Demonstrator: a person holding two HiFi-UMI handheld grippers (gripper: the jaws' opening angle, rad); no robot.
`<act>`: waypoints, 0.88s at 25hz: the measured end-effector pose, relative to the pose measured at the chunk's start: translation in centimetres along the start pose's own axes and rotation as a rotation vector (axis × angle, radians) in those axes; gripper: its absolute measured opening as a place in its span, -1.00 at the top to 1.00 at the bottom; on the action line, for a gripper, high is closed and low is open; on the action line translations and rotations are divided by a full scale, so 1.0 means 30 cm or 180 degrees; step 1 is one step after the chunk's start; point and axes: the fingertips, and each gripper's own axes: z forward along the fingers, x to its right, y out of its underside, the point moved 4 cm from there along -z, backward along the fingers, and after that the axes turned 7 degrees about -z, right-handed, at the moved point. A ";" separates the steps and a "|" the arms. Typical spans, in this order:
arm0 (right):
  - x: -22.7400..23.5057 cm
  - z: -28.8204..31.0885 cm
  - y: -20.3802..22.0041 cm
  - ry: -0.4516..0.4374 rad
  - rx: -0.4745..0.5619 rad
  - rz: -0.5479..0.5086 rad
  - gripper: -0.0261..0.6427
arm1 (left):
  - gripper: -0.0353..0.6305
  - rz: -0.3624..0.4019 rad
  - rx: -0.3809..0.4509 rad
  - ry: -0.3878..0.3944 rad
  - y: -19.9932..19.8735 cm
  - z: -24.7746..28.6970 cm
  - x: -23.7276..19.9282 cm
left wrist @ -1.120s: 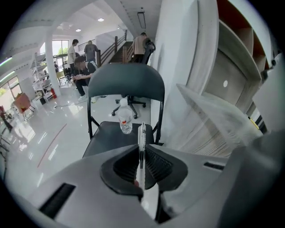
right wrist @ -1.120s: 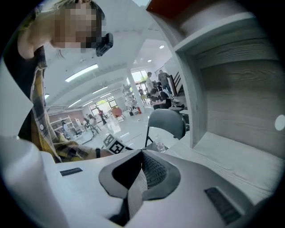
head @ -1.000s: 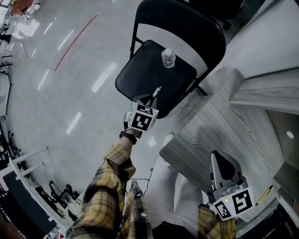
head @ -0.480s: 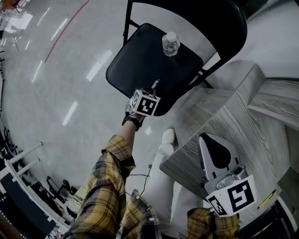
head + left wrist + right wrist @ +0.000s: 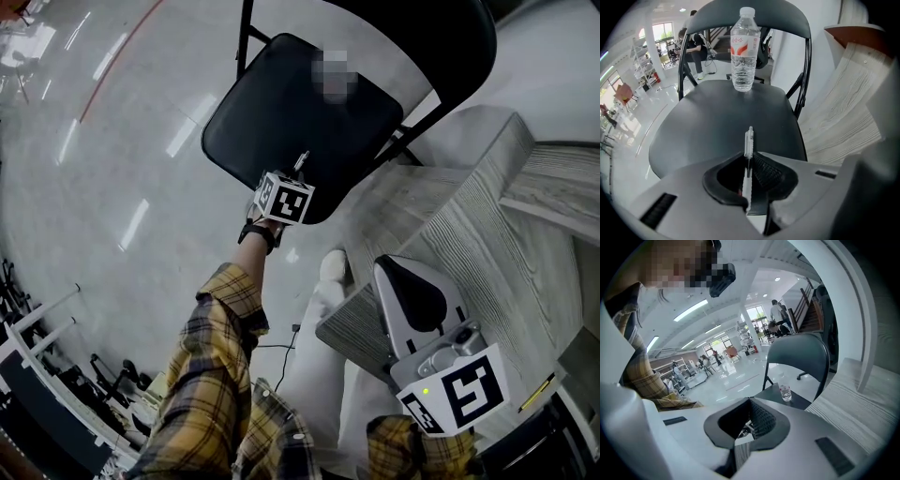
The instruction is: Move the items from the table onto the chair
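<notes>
One item, a clear plastic water bottle point(image 5: 742, 51) with a white cap and a red-and-white label, already stands upright on the black folding chair point(image 5: 708, 122), at the middle of the seat's back edge, just in front of the backrest. A second item is on its way. The left gripper point(image 5: 752, 159) is clamped on a slim pen point(image 5: 749, 143) and holds it over the front edge of the seat, well apart from the bottle. The pen has a pale, see-through barrel with a clip. It sticks straight out past the gripper's tips toward the bottle, with a hint of red deep between the jaws. Whether its tip touches the seat cannot be told, and it looks not yet let go. The right gripper point(image 5: 750, 405) has its jaws together on nothing and hangs over the near corner of the grey wood-grain surface point(image 5: 469, 216). One slim yellow thing point(image 5: 534, 394), perhaps a pencil, lies by the surface's edge beside that gripper, so at least that probably remains to be moved.
</notes>
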 end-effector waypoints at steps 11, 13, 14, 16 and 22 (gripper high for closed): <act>-0.028 -0.174 -0.063 0.0190 0.0158 -0.0005 0.87 | 0.46 -0.0269 0.0484 0.0099 -0.044 -0.329 0.029; -0.039 -0.229 -0.085 0.0219 0.0231 0.0003 0.87 | 0.47 -0.0118 0.0635 0.0082 -0.065 -0.456 0.062; -0.046 -0.260 -0.093 0.0215 0.0274 0.0005 0.87 | 0.48 -0.0027 0.0708 0.0066 -0.078 -0.521 0.082; -0.056 -0.331 -0.103 0.0232 0.0356 -0.0001 0.87 | 0.54 0.0167 0.0854 0.0043 -0.113 -0.653 0.135; -0.052 -0.651 -0.090 0.0530 0.0507 -0.0016 0.87 | 0.80 0.0514 0.1211 0.0171 -0.232 -1.022 0.439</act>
